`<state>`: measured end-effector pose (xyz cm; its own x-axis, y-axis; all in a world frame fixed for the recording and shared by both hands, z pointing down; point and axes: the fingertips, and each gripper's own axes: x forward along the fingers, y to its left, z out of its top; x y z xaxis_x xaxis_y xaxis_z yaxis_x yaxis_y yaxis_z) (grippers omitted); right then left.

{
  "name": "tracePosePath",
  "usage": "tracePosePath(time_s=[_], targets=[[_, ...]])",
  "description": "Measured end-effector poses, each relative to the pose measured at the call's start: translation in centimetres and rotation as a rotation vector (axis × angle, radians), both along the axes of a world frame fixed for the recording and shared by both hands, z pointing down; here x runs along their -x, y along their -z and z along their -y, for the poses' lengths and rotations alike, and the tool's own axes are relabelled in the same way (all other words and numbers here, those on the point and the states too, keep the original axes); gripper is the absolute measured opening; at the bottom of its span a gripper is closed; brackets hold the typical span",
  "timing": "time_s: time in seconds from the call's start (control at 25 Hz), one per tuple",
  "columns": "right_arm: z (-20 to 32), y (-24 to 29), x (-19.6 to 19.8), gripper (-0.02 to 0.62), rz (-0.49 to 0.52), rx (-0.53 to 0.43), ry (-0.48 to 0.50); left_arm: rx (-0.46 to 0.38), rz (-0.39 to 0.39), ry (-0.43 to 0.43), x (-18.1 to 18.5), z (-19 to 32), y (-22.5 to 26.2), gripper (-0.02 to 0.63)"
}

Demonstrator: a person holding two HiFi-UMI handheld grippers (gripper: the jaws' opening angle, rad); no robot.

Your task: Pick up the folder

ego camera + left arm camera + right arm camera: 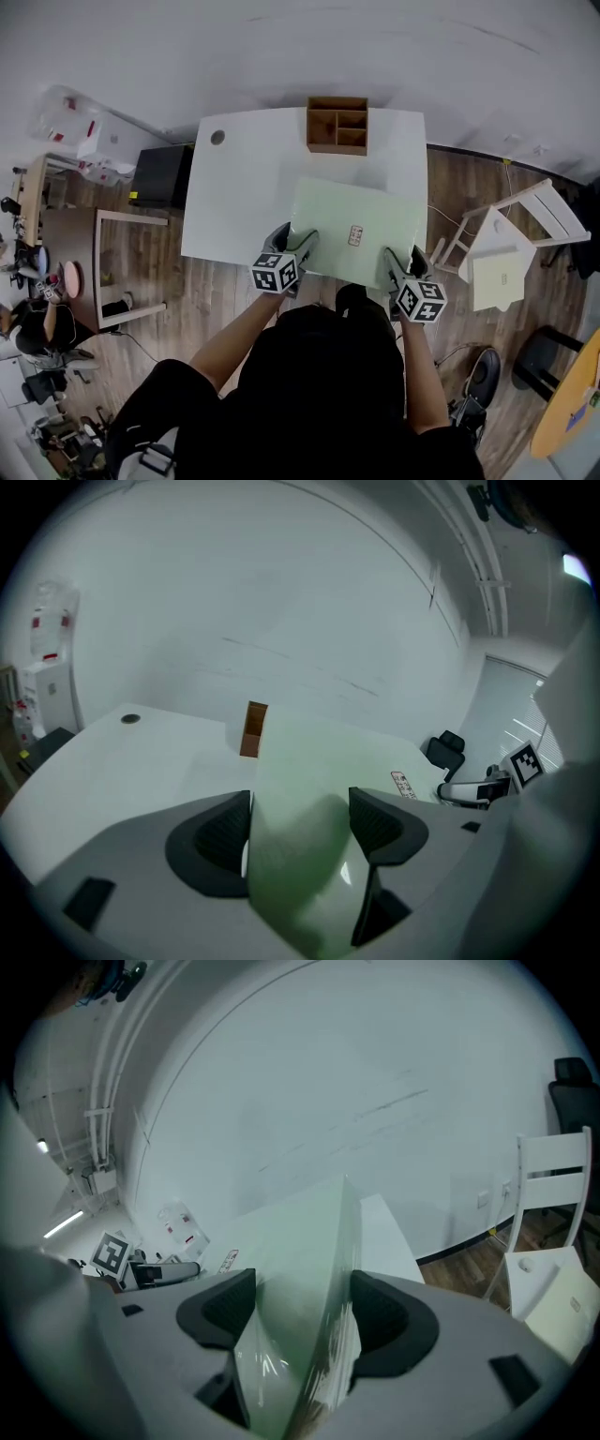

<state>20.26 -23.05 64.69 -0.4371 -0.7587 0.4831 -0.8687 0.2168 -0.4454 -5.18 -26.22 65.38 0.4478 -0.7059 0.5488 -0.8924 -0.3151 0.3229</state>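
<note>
At the table's (234, 206) near edge, your left gripper (292, 246) and right gripper (401, 264) each pinch the green folder (361, 211): grasp made, lifting it clear seems left to do

The table (239, 197) lies bare on my left, free to pass over. The organizer (337, 125) stands at its far edge, near the folder (361, 211); a chair (497, 255) crowds the floor on my right.

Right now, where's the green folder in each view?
Head view: folder at centre, over the table's near edge.
Left gripper view: folder at centre, between the jaws.
Right gripper view: folder at centre, edge-on between the jaws.
Shared landmark: the folder's white label.
</note>
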Motion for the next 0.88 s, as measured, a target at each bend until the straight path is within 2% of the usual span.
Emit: tracePosePath(time_s=[0.24, 0.44, 0.88], targets=[[-2.1, 4.5, 5.5, 0.322, -0.022, -0.088, 0.055, -0.071, -0.018, 0.082, 5.7, -4.2, 4.0, 0.337], [-4.0, 8.5, 10.0, 0.322, -0.009, -0.163, 0.1, -0.171, 0.01, 0.139, 10.2, -8.1, 8.3, 0.337], [-9.5, 16.1, 16.0, 0.322, -0.022, -0.343, 0.12, -0.327, 0.004, 0.206, 16.1, -14.9, 15.4, 0.337]])
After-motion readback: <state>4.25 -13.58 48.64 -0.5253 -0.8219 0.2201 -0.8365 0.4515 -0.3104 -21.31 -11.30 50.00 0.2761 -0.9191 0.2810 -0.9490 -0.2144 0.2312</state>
